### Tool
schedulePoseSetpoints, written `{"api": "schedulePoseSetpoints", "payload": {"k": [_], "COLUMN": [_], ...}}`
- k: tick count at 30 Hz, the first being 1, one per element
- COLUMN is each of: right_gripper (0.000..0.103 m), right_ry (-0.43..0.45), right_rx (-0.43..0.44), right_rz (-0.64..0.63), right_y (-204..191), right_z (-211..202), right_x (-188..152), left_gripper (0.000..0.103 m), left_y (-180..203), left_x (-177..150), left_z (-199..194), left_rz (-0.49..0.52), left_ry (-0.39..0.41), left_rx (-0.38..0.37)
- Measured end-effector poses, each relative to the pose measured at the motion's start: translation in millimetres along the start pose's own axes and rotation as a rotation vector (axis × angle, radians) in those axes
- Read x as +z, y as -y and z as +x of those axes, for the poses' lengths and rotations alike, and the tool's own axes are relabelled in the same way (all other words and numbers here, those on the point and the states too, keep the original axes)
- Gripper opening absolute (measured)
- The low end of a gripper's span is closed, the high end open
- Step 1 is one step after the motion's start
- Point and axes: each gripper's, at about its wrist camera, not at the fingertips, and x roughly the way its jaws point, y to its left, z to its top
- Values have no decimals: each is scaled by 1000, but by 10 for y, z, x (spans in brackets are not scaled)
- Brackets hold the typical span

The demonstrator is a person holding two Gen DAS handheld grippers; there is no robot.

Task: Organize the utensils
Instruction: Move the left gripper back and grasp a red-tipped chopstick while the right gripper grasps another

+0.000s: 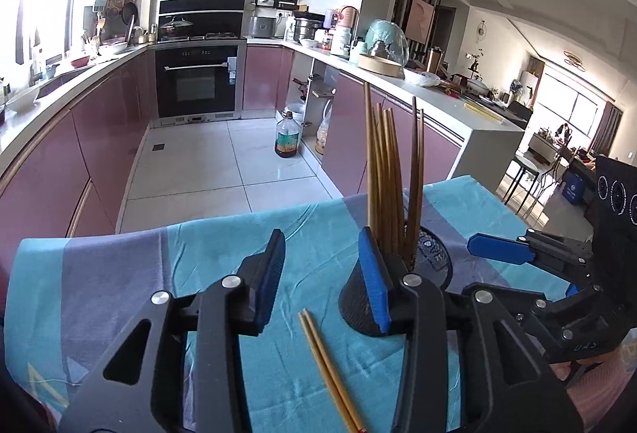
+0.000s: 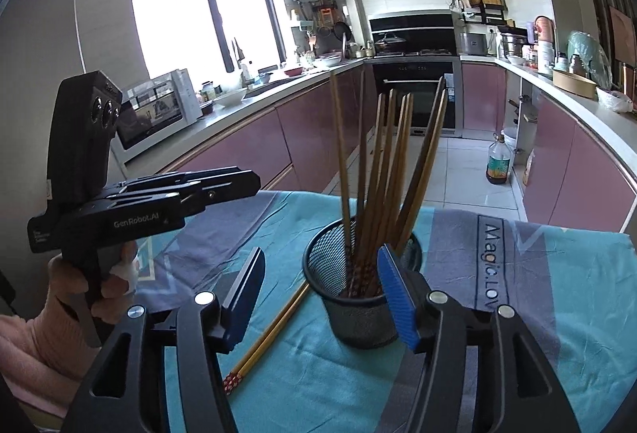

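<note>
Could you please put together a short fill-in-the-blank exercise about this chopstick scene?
1. Most chopsticks stand upright in a black mesh ____.
2. A ____ of chopsticks lies flat beside the holder.
3. The cloth over the table is mostly ____ with grey patches.
4. The right gripper holds ____.

Answers: holder; pair; turquoise; nothing

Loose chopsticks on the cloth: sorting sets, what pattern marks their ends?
Red-and-white check on the loose chopsticks, clearest in the right wrist view.

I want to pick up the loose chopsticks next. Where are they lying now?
The loose pair of chopsticks lies flat on the blue cloth, just left of the black mesh holder in the right wrist view.
</note>
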Motion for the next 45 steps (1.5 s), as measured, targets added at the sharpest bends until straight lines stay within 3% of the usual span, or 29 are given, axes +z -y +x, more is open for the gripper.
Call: {"api": "schedulePoseSetpoints", "payload": {"k": [3,8,15,20,33,45], "right_gripper": [56,40,35,29,25,21], "right_ry": [-62,-191,-288,-315,-316,-320], "right_rx": [30,58,78,58,-2,-12], "right_rz": [-10,27,59,54,16,57], "right_y": [-99,-216,-352,-427,-519,-376], "right_z": [125,478,797,873,864,769], "right_x": [-157,-474,-691,-775,-808,-837], "left_gripper": [42,44,45,46,48,48], "left_y": [-124,-297,-451,-475,-261,2], "left_x": [-168,-550,-1003,-1176,-1319,-1401], "left_z": [-55,-72,-41,-6,39,234], "left_rz": [-13,-41,-67,-85,-78,5], "left_ry": [-17,-77,-147,-171,-195,-251], "left_rx": [23,51,83,77,44,2]}}
